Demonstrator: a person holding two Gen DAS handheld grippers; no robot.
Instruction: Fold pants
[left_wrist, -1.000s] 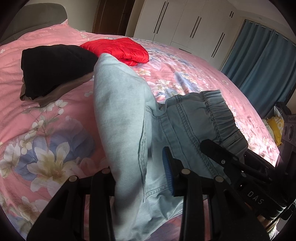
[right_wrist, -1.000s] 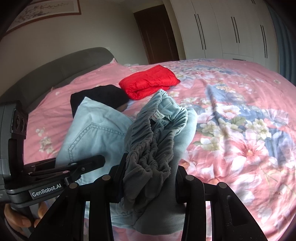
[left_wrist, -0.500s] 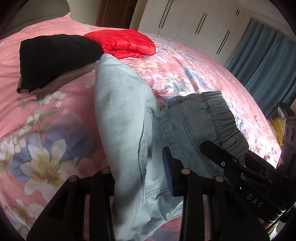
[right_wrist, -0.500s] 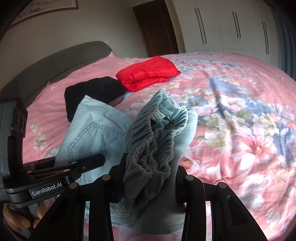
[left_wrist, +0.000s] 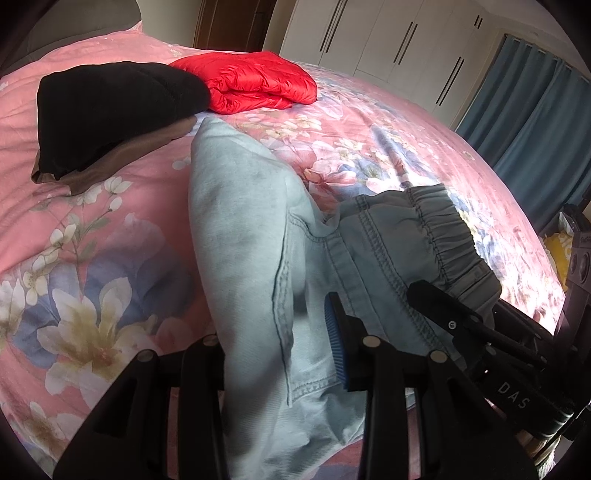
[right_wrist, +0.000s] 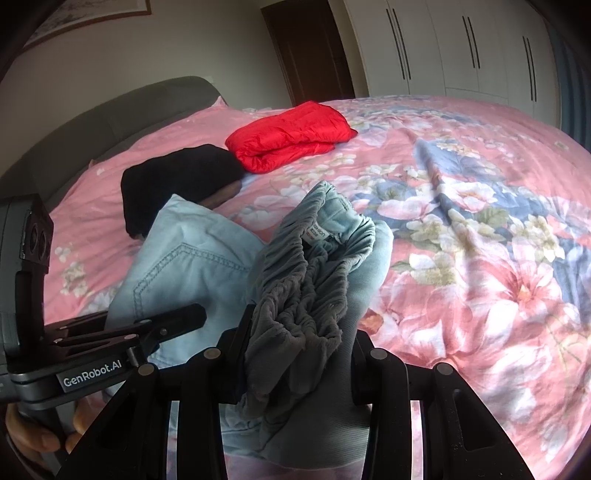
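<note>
Pale blue denim pants (left_wrist: 251, 229) lie on a pink floral bedspread (left_wrist: 92, 229); beyond them, a black garment (left_wrist: 110, 107) and red jacket (left_wrist: 255, 85).

Pink floral bedspread (right_wrist: 480, 229), grey headboard (right_wrist: 110, 122), white wardrobes (right_wrist: 443, 48), blue curtains (left_wrist: 535, 129), dark door (right_wrist: 306, 48)

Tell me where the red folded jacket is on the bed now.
The red folded jacket lies far up the pink floral bed, near the headboard in the right wrist view, just right of the black garment, touching it.

Pants (left_wrist: 251, 236) — soft matt denim cloth; red jacket (left_wrist: 258, 83) — glossy, quilted; fingers (left_wrist: 338, 350) matt black plastic.
</note>
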